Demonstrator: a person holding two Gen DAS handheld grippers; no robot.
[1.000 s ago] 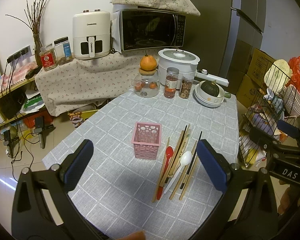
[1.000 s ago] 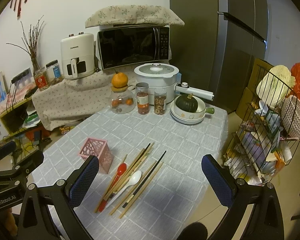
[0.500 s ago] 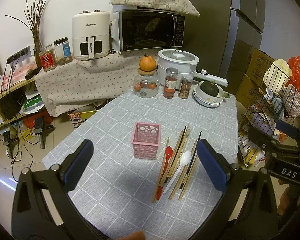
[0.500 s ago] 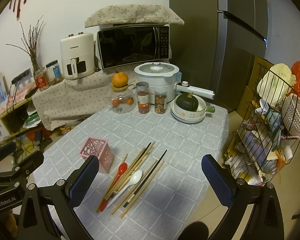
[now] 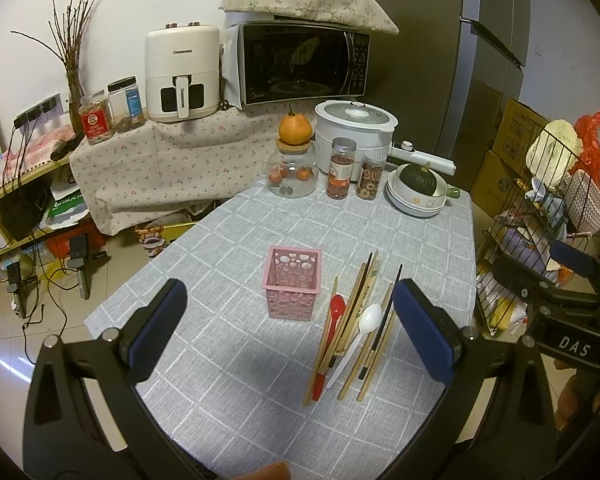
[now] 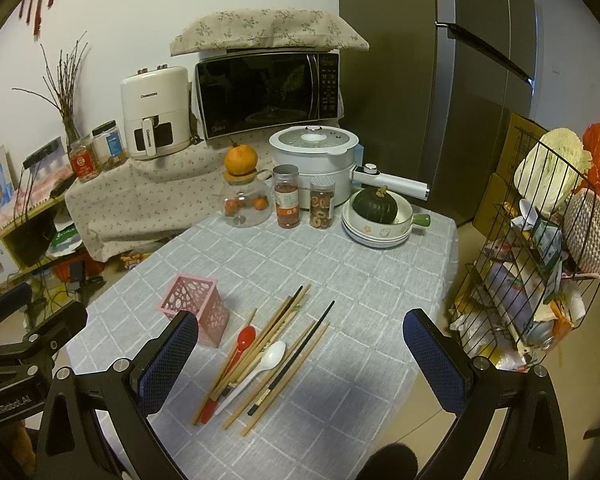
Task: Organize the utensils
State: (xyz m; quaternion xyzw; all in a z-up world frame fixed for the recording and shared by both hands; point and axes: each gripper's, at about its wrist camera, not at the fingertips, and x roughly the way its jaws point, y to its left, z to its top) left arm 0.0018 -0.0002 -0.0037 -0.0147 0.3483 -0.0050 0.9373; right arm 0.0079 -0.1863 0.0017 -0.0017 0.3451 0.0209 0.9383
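A pink perforated holder [image 5: 293, 285] [image 6: 196, 307] stands empty on the grey checked tablecloth [image 5: 260, 360]. Just right of it lies a loose bundle of utensils: a red spoon [image 5: 329, 340] [image 6: 232, 364], a white spoon [image 5: 358, 336] [image 6: 260, 368], wooden chopsticks [image 5: 354, 312] [image 6: 276, 328] and black chopsticks [image 5: 384, 320] [image 6: 296, 356]. My left gripper [image 5: 290, 332] hovers open above the table's near part, with the holder and utensils seen between its fingers. My right gripper [image 6: 300, 360] is open too, held over the utensil bundle. Neither holds anything.
At the table's far end stand a glass jar topped by an orange [image 5: 294, 160], two spice jars [image 5: 342, 168], a white cooker [image 5: 356, 128] and stacked bowls with a green squash [image 5: 418, 192]. A wire rack [image 6: 540, 272] stands right of the table. The table's near and right edges drop off.
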